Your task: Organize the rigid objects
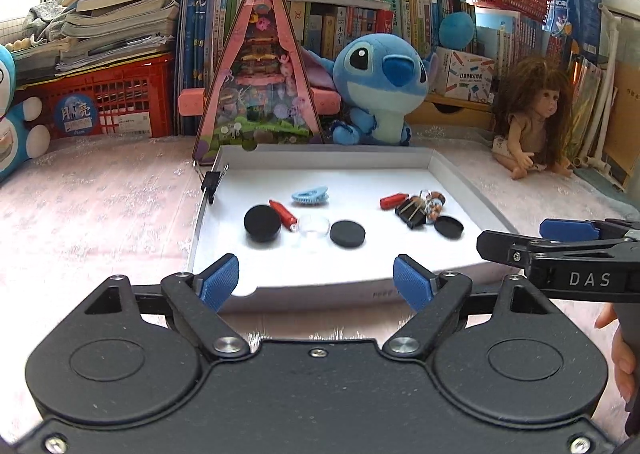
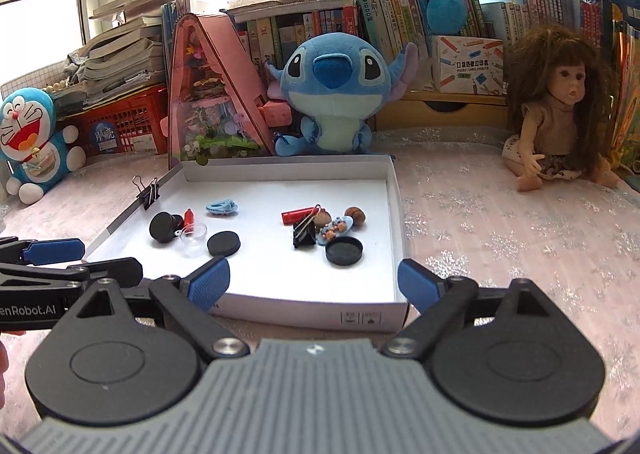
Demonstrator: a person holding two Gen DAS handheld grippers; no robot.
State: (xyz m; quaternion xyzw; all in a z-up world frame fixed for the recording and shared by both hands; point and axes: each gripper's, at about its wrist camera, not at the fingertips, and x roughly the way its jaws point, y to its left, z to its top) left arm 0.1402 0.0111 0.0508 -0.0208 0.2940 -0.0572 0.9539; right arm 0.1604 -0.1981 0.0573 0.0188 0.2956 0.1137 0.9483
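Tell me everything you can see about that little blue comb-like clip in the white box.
The blue hair claw clip is small, light blue, apparently plastic, with a curved back and a row of short teeth. It lies on its side on the floor of the white box, toward the back of the left group, alone, touching nothing else. Neither pair of tongs is near it.

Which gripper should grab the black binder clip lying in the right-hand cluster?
Probably right. The right gripper is open, facing the white tray's right half, where the black binder clip lies. The left gripper, also open, lines up with the left cluster instead.
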